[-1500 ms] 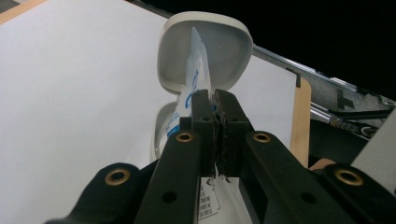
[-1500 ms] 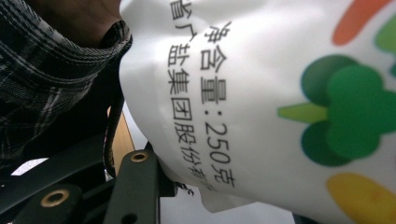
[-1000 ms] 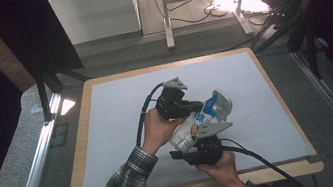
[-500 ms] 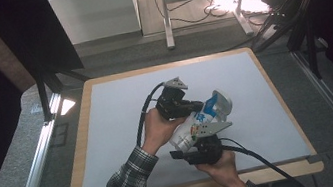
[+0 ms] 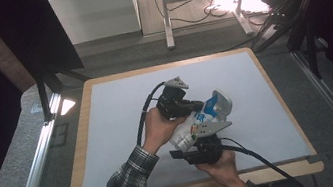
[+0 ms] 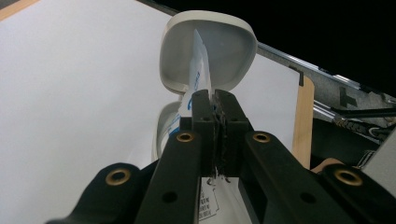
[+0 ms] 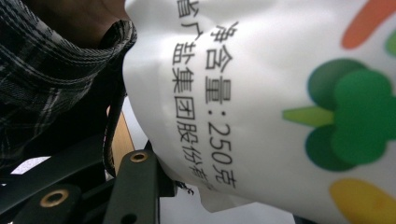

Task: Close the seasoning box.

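A white pouch with black print and coloured vegetable pictures is held above the table between both grippers. My left gripper comes in from the left, and its jaws are shut on the pouch's thin blue-and-white top edge. My right gripper grips the pouch's lower body from the near side; one black finger presses against it. Just beyond the pouch's top sits a white rounded bowl, which in the high view lies to the right of the left gripper.
The work surface is a white mat on a wood-edged table. A plaid sleeve and hand are close beside the pouch. Black cables trail from both grippers. Metal rails run beside the table.
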A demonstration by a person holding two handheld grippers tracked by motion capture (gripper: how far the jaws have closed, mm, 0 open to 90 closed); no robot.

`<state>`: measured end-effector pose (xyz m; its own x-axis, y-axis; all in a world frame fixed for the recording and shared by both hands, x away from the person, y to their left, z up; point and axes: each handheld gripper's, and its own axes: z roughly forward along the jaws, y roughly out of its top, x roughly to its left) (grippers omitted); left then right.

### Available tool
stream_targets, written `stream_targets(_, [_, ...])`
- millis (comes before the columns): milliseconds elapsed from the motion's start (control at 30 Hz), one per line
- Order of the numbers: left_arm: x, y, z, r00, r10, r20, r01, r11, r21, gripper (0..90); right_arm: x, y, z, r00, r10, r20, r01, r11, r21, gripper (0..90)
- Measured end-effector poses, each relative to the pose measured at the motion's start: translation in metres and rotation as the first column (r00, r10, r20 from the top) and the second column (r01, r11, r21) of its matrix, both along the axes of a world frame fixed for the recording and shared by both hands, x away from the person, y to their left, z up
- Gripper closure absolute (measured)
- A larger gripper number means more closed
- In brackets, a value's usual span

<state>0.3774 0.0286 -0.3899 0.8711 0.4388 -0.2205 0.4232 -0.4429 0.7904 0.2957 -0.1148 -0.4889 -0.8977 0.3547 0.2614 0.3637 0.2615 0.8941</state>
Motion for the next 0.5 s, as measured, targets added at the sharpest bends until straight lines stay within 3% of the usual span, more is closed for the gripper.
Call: stream_targets(500, [0.0004, -0.0007, -0.0003, 1.0000, 0.008, 0.006, -0.008, 0.9999, 0.010, 88.3, -0.0010, 0.0020, 0.0010, 0.9998, -0.006, 0.019, 0.006, 1.000, -0.015, 56.6])
